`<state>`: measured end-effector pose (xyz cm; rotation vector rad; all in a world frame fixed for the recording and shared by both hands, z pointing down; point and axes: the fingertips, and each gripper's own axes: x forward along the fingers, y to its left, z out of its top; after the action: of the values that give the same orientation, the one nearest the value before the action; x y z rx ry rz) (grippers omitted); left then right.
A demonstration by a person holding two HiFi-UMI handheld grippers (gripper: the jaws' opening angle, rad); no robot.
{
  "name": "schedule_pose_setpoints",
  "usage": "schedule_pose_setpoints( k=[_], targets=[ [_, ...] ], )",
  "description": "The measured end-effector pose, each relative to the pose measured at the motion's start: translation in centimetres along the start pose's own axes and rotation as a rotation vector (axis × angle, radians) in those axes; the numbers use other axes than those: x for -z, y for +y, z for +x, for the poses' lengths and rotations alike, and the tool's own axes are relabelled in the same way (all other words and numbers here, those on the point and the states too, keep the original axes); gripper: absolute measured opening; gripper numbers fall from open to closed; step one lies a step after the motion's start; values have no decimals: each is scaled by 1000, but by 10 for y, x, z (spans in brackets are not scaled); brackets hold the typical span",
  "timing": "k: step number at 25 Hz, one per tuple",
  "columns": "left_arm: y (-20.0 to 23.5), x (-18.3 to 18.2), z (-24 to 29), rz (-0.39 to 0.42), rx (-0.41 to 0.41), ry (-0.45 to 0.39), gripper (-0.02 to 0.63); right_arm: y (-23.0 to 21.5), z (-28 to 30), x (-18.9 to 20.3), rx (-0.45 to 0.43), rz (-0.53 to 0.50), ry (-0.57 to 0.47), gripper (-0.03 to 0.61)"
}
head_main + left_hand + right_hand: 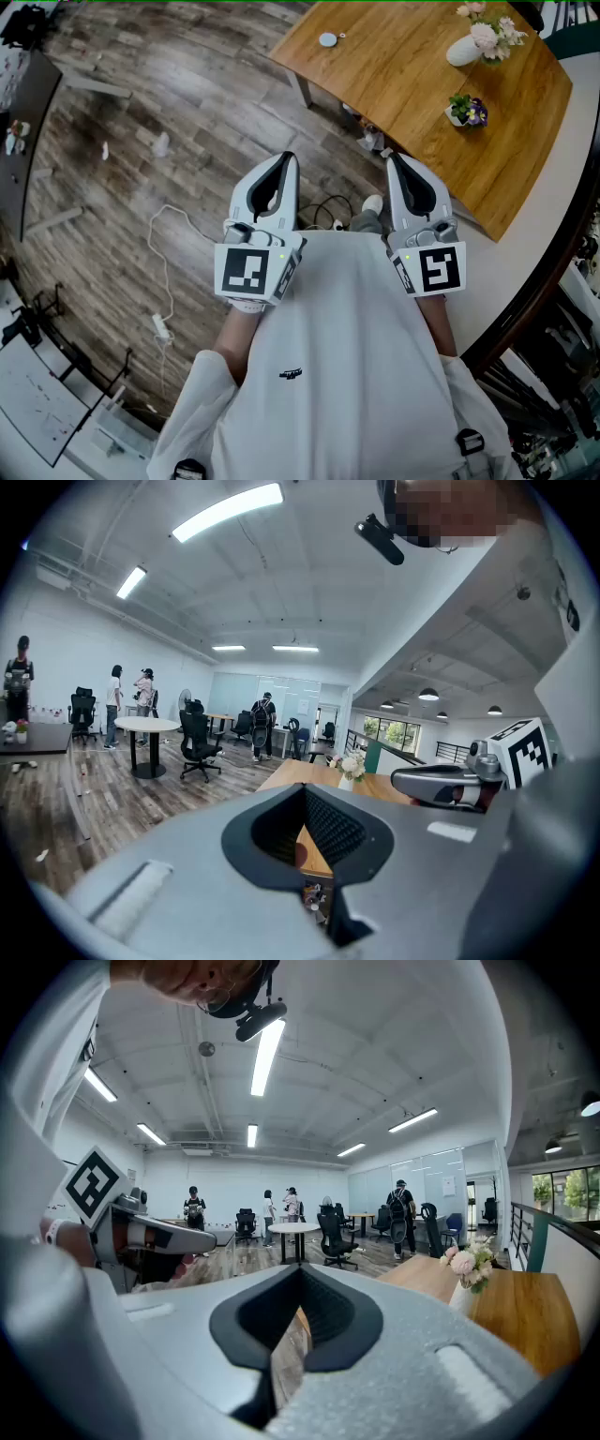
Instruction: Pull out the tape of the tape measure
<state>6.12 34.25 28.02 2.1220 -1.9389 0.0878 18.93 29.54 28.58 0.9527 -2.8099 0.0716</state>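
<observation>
A small round pale tape measure [327, 39] lies near the far left corner of the wooden table [412, 103], well ahead of both grippers. My left gripper [286, 161] and right gripper [395, 161] are held side by side close to the person's chest, over the floor and short of the table's edge. Both point forward and both are shut with nothing between their jaws. In the left gripper view the left gripper [305, 797] aims at the table [302, 774], and the right gripper [441, 785] shows beside it. The right gripper [300, 1277] faces the open room.
A white vase of pink flowers [472, 42] and a small potted plant [466, 111] stand on the table's right part. A white cable [165, 267] trails over the wooden floor. A dark railing [553, 272] runs at the right. People, office chairs and a round white table [147, 726] are far off.
</observation>
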Motion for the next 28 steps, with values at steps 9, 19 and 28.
schedule_pose_setpoints(
  k=[9, 19, 28],
  targets=[
    [0, 1, 1, -12, -4, 4, 15, -1, -7, -6, -1, 1, -8, 0],
    [6, -10, 10, -11, 31, -24, 76, 1, 5, -11, -5, -37, -13, 130],
    [32, -15, 6, -16, 51, -44, 186, -1, 26, -18, 33, -28, -12, 183]
  ],
)
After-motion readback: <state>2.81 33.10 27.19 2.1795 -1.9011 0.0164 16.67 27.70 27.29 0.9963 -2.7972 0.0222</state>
